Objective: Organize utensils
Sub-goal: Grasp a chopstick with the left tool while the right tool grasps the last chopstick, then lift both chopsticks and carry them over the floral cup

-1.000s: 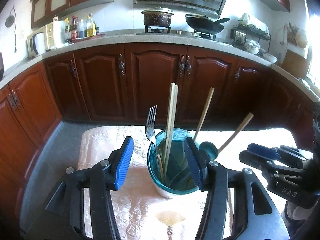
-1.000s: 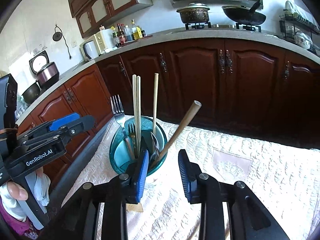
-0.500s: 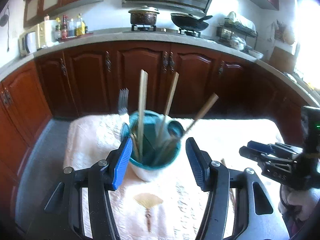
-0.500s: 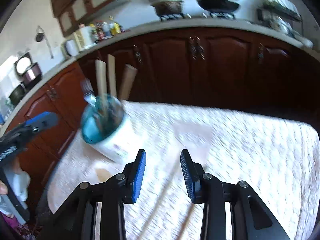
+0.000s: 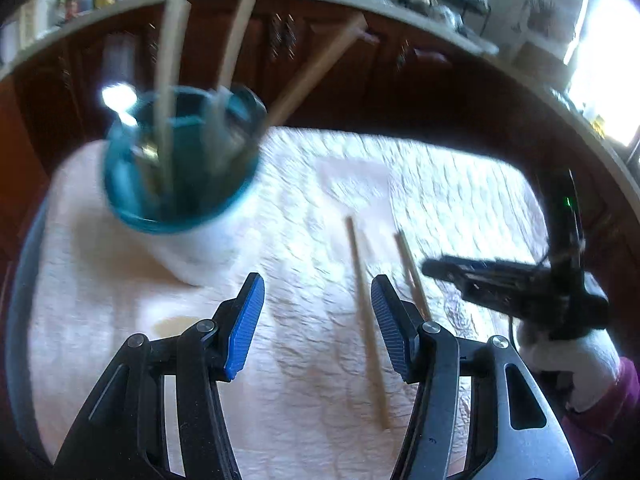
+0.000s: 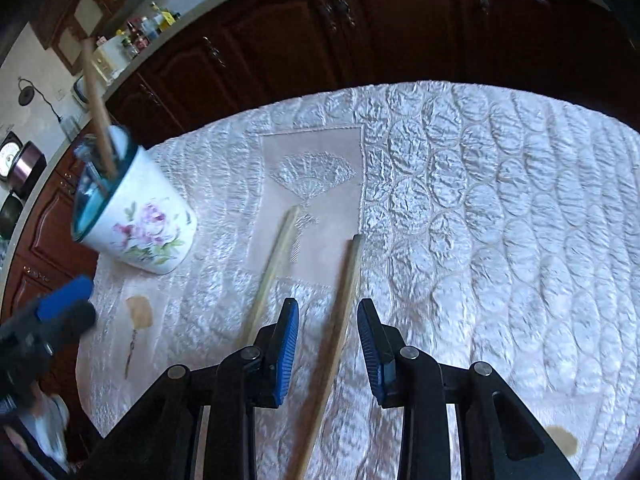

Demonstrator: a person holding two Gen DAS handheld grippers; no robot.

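A white floral cup with a teal inside (image 5: 180, 168) (image 6: 140, 220) stands on the quilted cloth and holds chopsticks, a wooden-handled utensil and a spoon. Two loose chopsticks lie on the cloth (image 5: 366, 312) (image 5: 412, 272); in the right wrist view one (image 6: 276, 264) lies left of the gripper and the other (image 6: 344, 304) runs between its fingers. My left gripper (image 5: 316, 320) is open and empty, right of the cup. My right gripper (image 6: 328, 344) is open, straddling that chopstick without touching it; it also shows in the left wrist view (image 5: 500, 284).
The white quilted cloth (image 6: 480, 200) covers the table, with a fan-embroidered panel (image 6: 312, 172). Dark wooden cabinets (image 6: 360, 20) stand beyond the far edge, under a counter with bottles and appliances. My left gripper (image 6: 48, 320) shows at the left in the right wrist view.
Both grippers have pulled back from the cup and tipped down toward the cloth. The cup now sits to the left, and two loose chopsticks have come into view, one between the right fingers.
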